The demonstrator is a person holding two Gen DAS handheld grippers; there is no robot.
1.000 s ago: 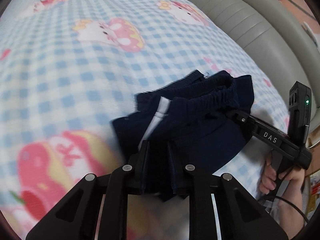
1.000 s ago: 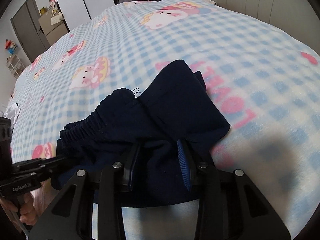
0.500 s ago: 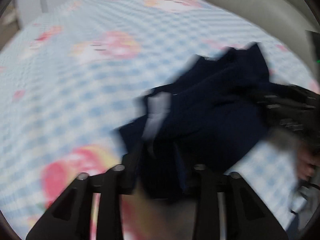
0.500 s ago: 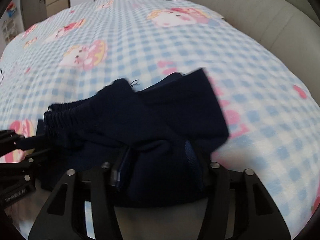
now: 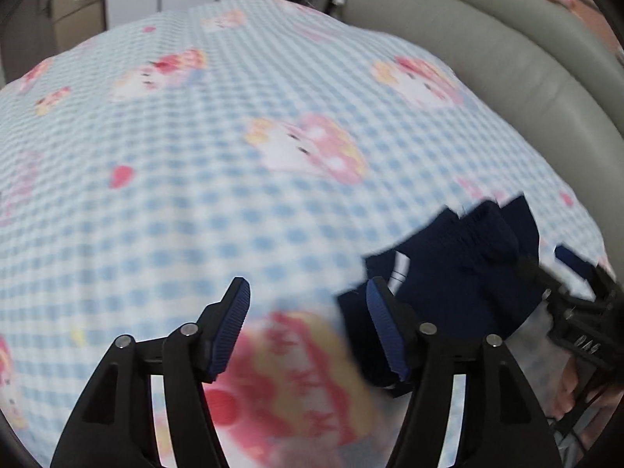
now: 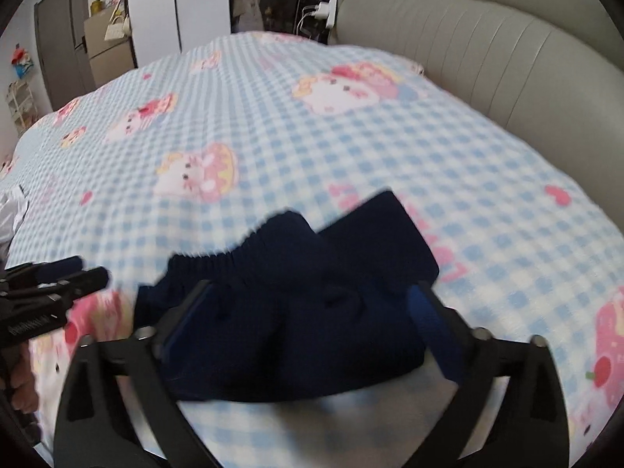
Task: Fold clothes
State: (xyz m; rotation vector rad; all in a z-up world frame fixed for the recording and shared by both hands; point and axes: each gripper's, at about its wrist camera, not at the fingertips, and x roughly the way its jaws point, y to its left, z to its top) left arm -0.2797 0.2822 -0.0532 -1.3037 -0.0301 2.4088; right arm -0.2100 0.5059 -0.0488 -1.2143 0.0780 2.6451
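In the left wrist view, our left tool (image 5: 308, 292) has its jaws spreading apart with nothing between them but the bed cover (image 5: 195, 195), a blue-and-white check printed with pink cartoon figures. The navy garment (image 5: 460, 273) lies bunched on the bed to the right of this tool, its white stripe showing, partly behind the tool's right finger; whether that finger touches the cloth we cannot tell. Our right tool (image 5: 546, 269) reaches in at the far right edge beside the garment. A grey padded headboard (image 5: 507, 58) curves behind the bed.

In the right wrist view, our right tool (image 6: 312, 312) stands wide and is opening further; the garment (image 6: 304, 292) sits between its fingers, gathered waistband at the left, with neither pad visibly pressing on it. Our left tool (image 6: 89, 269) shows at the left edge, just clear of the cloth.
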